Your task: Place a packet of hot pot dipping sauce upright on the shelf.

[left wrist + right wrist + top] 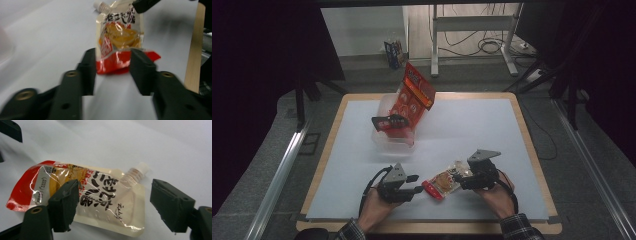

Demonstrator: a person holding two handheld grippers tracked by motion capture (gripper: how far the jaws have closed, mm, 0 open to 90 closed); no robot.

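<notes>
High view: a spouted pouch (442, 183) with a red bottom band and a white screw cap lies flat on the white table mat (462, 135), near the front edge, between the two hand-held grippers. The left gripper (413, 190) lies just beside the pouch's red end; the right gripper (458, 179) is at its capped end. Farther back on the mat stands a clear plastic container (393, 131) holding a tall red snack bag (414, 96) that leans out over its rim, with a black clip-like object (389, 121) in front of the bag.

Left gripper view: the pouch (120, 37) points away from the camera, cap farthest. The two black jaws flank the red bottom edge of the pouch, one on each side; the picture is blurred, and whether the pads press the film cannot be told.

Right gripper view: the pouch (82, 197) lies on the mat with its white cap (141, 168) pointing up and right. The jaws stand released, spread wide apart; the near jaw overlaps the printed face, the other is clear of the pouch beside the cap.
</notes>
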